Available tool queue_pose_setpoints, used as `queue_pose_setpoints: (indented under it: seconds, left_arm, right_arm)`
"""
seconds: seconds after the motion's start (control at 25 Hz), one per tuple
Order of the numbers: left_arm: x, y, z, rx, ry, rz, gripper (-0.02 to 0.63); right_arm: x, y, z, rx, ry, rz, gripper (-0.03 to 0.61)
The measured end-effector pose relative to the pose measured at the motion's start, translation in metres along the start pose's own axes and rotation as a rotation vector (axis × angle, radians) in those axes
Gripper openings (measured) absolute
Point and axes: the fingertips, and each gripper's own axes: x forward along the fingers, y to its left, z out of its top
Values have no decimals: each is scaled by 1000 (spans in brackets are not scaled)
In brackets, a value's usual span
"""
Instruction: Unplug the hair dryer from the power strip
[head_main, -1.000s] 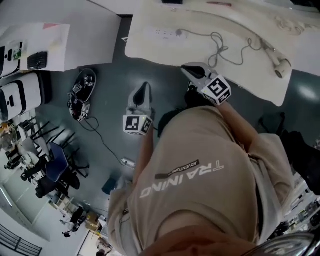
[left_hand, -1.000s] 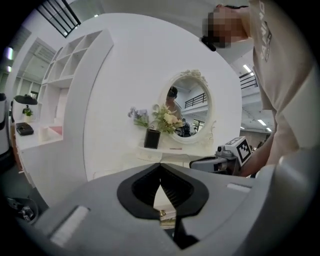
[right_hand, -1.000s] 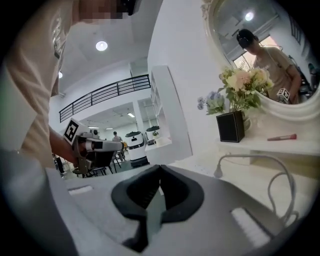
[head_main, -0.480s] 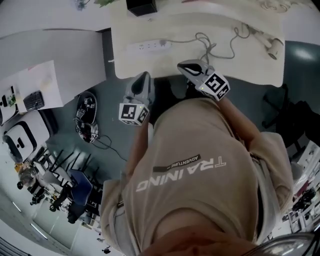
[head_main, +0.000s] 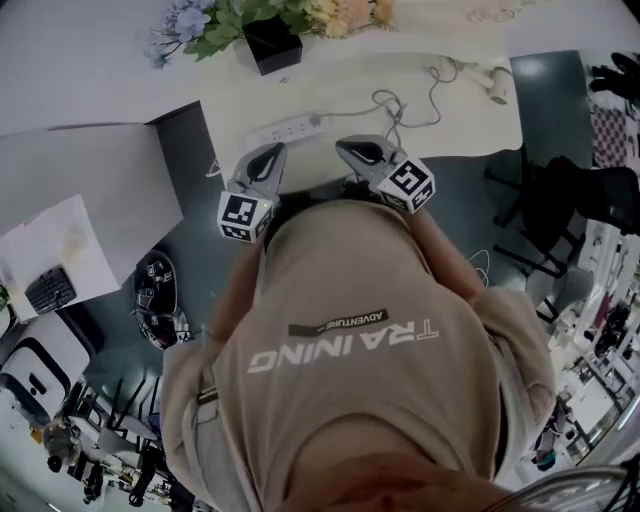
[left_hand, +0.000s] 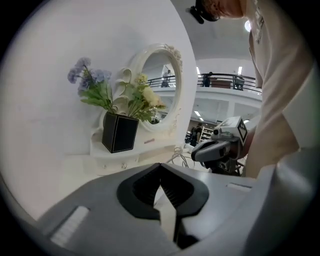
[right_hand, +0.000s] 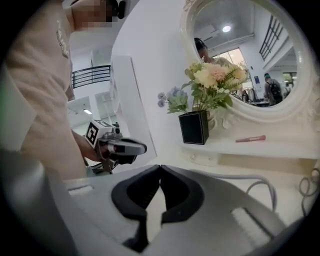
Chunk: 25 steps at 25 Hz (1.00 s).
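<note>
A white power strip (head_main: 290, 128) lies on the white dressing table (head_main: 330, 80), with a plug in its right end. A thin cord (head_main: 400, 105) curls from there to the pale hair dryer (head_main: 492, 84) at the table's right end. My left gripper (head_main: 270, 150) hovers over the table's near edge, just in front of the strip, shut and empty. To its right my right gripper (head_main: 350, 148) is also shut on nothing, close to the cord's loops. The left gripper view shows shut jaws (left_hand: 160, 166) and the right gripper (left_hand: 220, 147). The right gripper view shows shut jaws (right_hand: 160, 168) and the left gripper (right_hand: 120, 148).
A black square vase with flowers (head_main: 272, 42) stands at the back of the table by an oval mirror (right_hand: 245, 60). A red stick (right_hand: 251, 138) lies on the mirror's shelf. Another white table (head_main: 80, 190) with papers stands to the left; a chair (head_main: 560, 200) is on the right.
The person has stepped up to the table, so it now sits closer below. Both grippers have moved from over the floor to the table's near edge, still shut.
</note>
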Motion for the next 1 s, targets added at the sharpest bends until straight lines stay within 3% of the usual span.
queue_pose_setpoints:
  seconds: [0.16,0.36,0.52,0.76,1.0]
  left_arm:
    - [10,32,-17,-26,82,-100,6]
    - [38,42,-44,-42,234,-154,6]
    - [62,47,-63,58,392,-138,6]
    - [74,40,-87,175,571,-172,6]
    - [82,44,-94,182,626,-147,6]
  right_arm:
    - [14,-5,1,73,-7,-118,5]
    - [6,-9,-18,108,80,-197,5]
    - [2,-23,-33,123,118,-222,5]
    - [24,-35,-43,101,87,-210,5]
    - [53,-56,-48,73,86,-188,5]
